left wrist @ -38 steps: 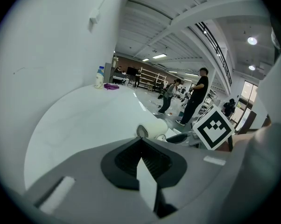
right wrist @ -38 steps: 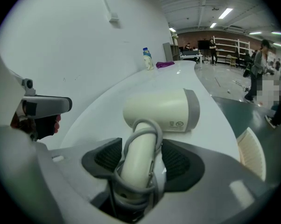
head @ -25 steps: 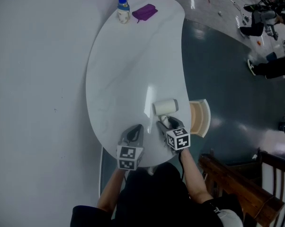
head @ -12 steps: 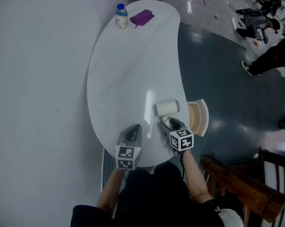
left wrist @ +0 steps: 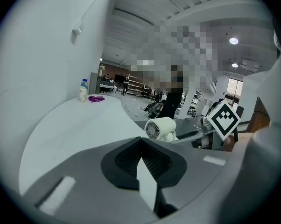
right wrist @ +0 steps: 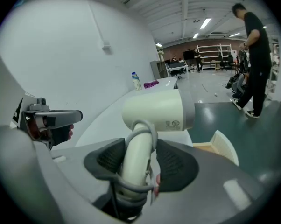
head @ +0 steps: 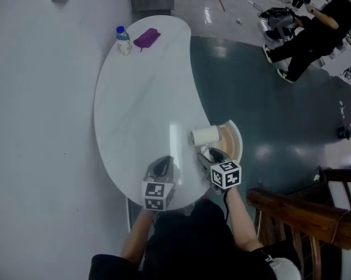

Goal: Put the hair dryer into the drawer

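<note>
The cream hair dryer [head: 204, 135] is held up by its handle over the table's right edge. My right gripper [head: 209, 154] is shut on that handle [right wrist: 136, 153], and its jaws have just closed a little further on it. The barrel [right wrist: 159, 110] points away toward the table's far end. Just right of it, the open drawer [head: 238, 140] shows its wooden inside [right wrist: 223, 144]. My left gripper [head: 162, 165] hovers over the near part of the white table [head: 134, 109] with its jaws [left wrist: 143, 160] together and nothing between them. From the left gripper view the hair dryer [left wrist: 160, 128] shows its rear grille.
A small bottle [head: 123, 40] and a purple pouch [head: 147, 38] sit at the table's far end. A wooden chair [head: 292, 207] stands at the near right. A person in black [head: 312, 31] stands on the dark floor at the far right. A wall runs along the left.
My right gripper has risen with the hair dryer, which now overlaps the drawer's edge in the head view. The left gripper has risen a little too. The head view has shifted.
</note>
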A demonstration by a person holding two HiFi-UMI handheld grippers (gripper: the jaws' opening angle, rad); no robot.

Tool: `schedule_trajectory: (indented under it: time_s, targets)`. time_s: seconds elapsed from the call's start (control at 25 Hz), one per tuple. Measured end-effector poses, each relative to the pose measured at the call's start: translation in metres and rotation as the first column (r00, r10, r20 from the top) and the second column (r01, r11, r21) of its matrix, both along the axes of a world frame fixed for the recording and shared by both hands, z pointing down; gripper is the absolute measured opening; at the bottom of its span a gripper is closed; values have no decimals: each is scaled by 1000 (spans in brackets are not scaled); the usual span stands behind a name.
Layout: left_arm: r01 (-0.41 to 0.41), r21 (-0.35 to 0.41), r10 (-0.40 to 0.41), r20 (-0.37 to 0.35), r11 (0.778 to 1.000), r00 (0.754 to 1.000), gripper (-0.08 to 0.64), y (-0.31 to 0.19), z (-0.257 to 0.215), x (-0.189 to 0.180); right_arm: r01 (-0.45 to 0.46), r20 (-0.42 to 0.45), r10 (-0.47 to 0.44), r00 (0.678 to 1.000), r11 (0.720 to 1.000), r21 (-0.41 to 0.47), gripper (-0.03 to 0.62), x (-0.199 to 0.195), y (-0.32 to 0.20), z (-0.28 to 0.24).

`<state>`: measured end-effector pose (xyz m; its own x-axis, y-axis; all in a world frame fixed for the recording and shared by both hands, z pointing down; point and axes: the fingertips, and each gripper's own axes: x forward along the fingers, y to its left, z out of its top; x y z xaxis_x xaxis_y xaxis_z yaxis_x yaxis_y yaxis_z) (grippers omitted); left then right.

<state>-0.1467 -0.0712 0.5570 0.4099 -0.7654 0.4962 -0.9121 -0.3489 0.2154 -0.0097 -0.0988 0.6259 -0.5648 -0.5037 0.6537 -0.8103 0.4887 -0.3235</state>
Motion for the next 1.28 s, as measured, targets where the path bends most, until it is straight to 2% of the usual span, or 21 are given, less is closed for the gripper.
schedule_trajectory:
  time_s: [0.32, 0.6, 0.96, 1.28]
  targets:
    - [-96, 32, 97, -7, 995, 995, 6, -5, -14, 57, -111, -10, 111, 994, 994, 11, 218, 65, 7, -7]
    - [-123, 33, 123, -2, 992, 992, 6, -12, -18, 100, -163, -16, 163, 986, 987, 12, 218, 118, 7, -6]
    - [-126, 24, 126, 11, 992, 992, 6, -27, -10, 148, -149, -34, 148, 988, 989, -2, 218, 166, -6, 2]
    - [-68, -29, 69, 9, 997, 998, 6, -37, 16, 162, -95, -50, 92, 994, 994, -57, 216, 180, -23, 34]
